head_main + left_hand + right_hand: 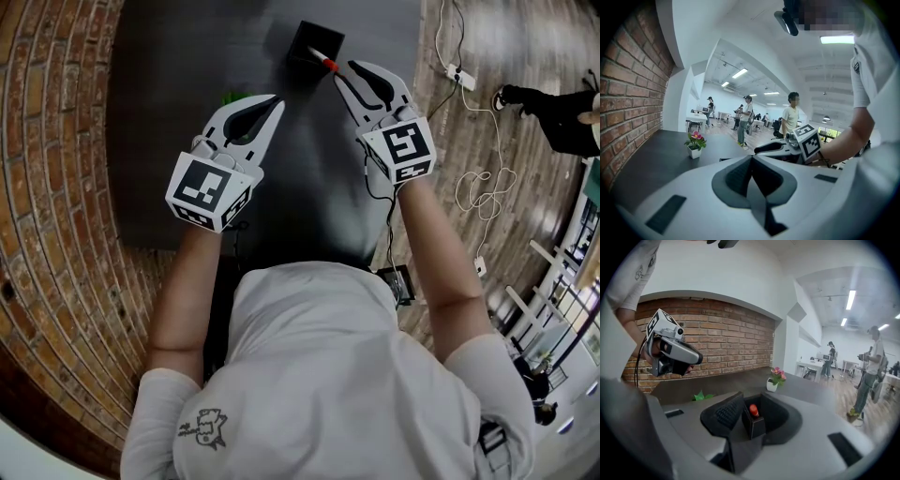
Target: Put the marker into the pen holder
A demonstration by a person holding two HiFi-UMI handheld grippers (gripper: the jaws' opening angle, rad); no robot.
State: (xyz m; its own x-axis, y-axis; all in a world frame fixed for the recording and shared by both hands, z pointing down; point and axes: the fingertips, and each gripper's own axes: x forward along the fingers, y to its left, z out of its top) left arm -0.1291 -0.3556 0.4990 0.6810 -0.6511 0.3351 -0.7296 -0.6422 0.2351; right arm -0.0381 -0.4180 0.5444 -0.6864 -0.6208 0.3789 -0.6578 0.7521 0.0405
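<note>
A black square pen holder [312, 45] stands at the far side of the dark table [187, 169]. The marker [323, 59], white with a red cap, leans in it, cap end up and toward me. In the right gripper view the holder [754, 423] and the red cap [753, 409] sit in the gap between the jaws, with no pad pressing on them. My right gripper [345, 73] is open just behind the holder. My left gripper [277, 99] hovers to its left, jaws together and empty, tips meeting [752, 157].
A small green leafy thing [234, 95] lies on the table left of the holder. A potted flower [775, 379] stands farther back on the table. A brick wall [56, 187] runs along the left. A power strip and cables [461, 77] lie on the wooden floor at right.
</note>
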